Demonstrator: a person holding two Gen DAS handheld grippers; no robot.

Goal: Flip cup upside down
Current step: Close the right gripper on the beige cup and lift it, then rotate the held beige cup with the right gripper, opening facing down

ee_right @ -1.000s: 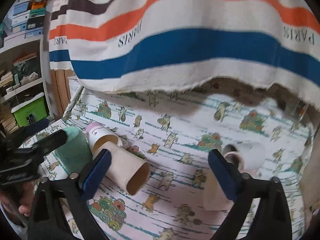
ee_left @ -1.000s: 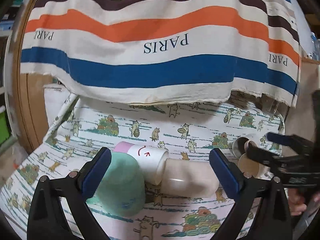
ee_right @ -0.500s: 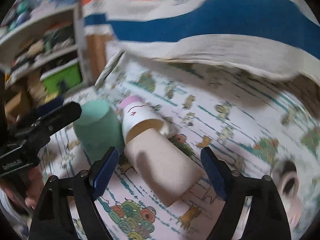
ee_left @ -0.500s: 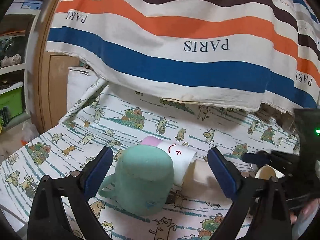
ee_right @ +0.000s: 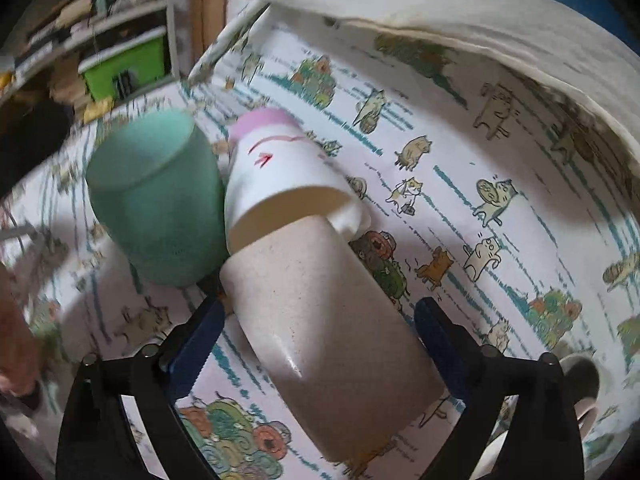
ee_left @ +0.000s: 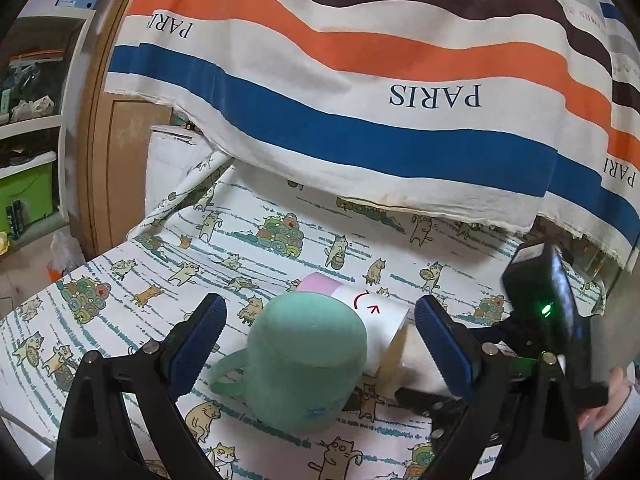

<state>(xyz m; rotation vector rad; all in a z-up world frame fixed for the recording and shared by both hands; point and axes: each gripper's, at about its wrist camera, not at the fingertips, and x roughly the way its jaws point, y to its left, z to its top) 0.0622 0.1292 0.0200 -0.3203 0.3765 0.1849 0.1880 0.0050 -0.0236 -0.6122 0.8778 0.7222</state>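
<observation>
The right claw (ee_right: 316, 328) has closed in since a second ago; its wide-open jaws now straddle the speckled beige plastic cup (ee_right: 320, 312) lying sideways, ready to grip. The left claw (ee_left: 320, 340) hangs open, empty, over the upside-down mint-green mug (ee_left: 304, 364).

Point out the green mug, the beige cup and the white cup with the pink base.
green mug (ee_left: 304, 364): left wrist view, on its upturned side wall.
beige cup (ee_right: 320, 312): right wrist view, on its side wall.
white cup with the pink base (ee_right: 280, 168): right wrist view, on its white wall.
</observation>
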